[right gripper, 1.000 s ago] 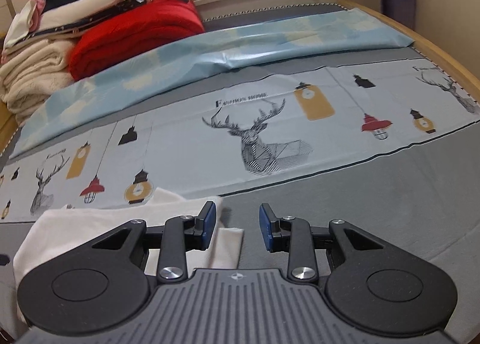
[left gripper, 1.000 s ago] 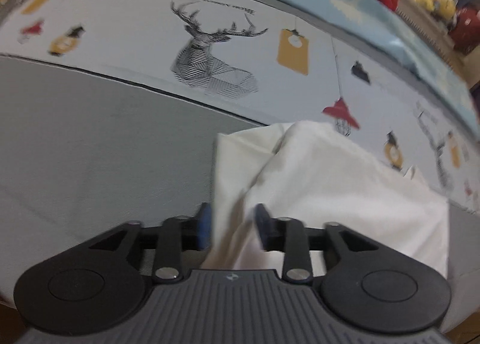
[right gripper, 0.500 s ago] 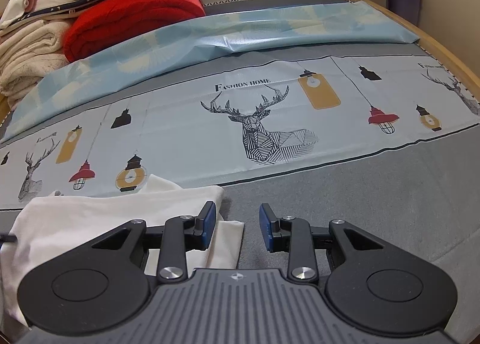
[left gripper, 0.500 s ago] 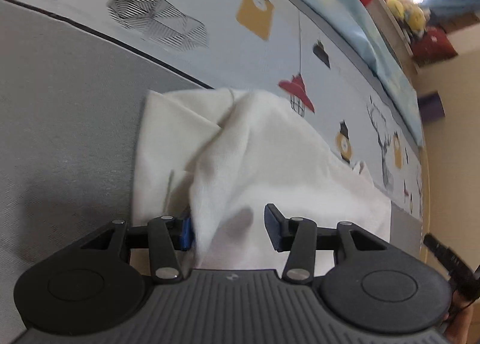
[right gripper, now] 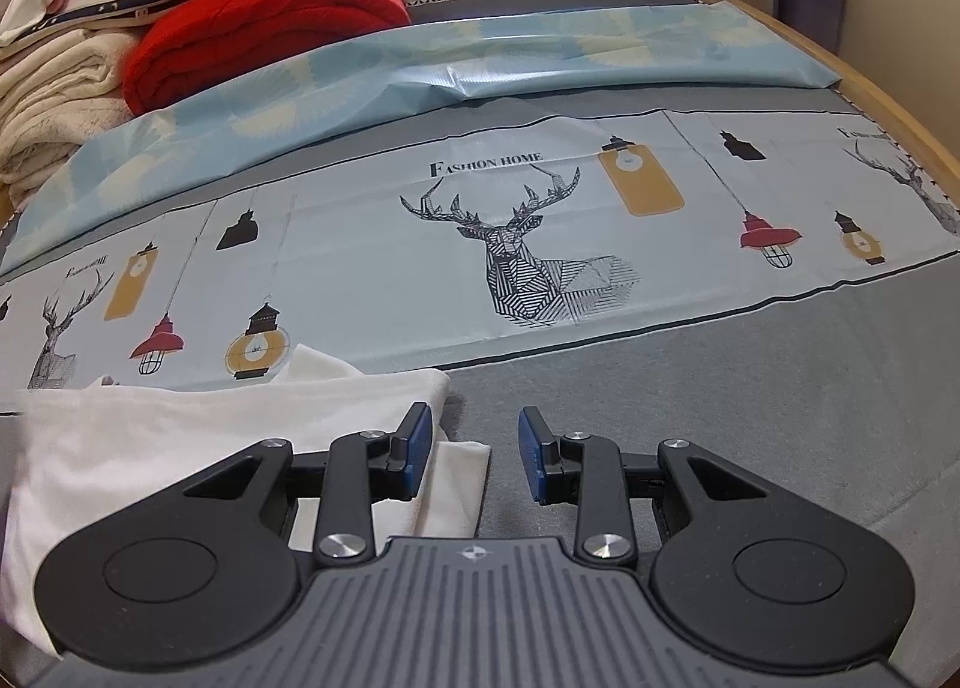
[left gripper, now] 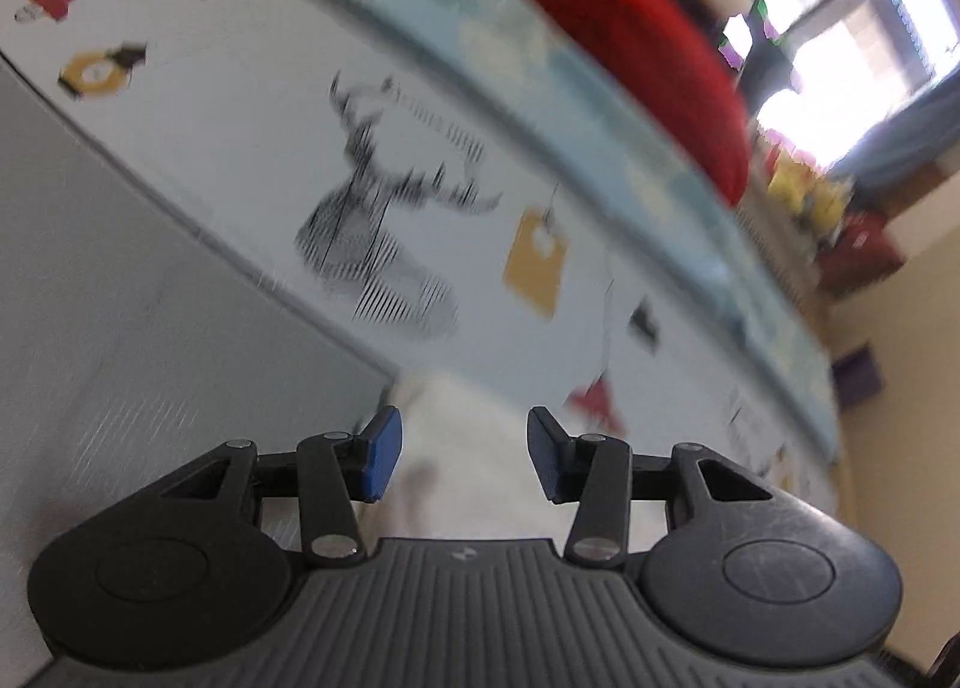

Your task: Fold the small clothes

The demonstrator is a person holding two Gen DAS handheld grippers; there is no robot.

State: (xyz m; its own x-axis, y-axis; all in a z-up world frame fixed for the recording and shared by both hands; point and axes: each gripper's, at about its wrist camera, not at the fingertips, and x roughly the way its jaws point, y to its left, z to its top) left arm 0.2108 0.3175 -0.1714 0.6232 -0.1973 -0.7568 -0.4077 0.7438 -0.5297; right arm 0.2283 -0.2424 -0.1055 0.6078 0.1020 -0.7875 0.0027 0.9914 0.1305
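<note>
At the far left of the right wrist view a stack of folded cream blankets (right gripper: pixel 54 105) sits at the head of the bed, with a red blanket (right gripper: pixel 264 21) just beside it. In front of them a pale blue sheet (right gripper: pixel 480 57) lies across the grey bed cover (right gripper: pixel 750 388), and nearer still runs a light printed cloth (right gripper: pixel 372 280) with a deer head (right gripper: pixel 528 274), hanging lamps and the words "FASHION HOME". The white garment (right gripper: pixel 180 448) lies on the bed at the lower left, its far edge overlapping the printed cloth and its right corner reaching under the right hand-held gripper (right gripper: pixel 474 451). That gripper's blue pads stand apart; the left pad is over the garment's corner, the right pad is over bare grey cover, and nothing is pinched between them. The left wrist view is blurred: the left hand-held gripper (left gripper: pixel 459 454) has its pads apart too, with the white garment (left gripper: pixel 468 418) showing as a pale smear in the gap, not clamped.
</note>
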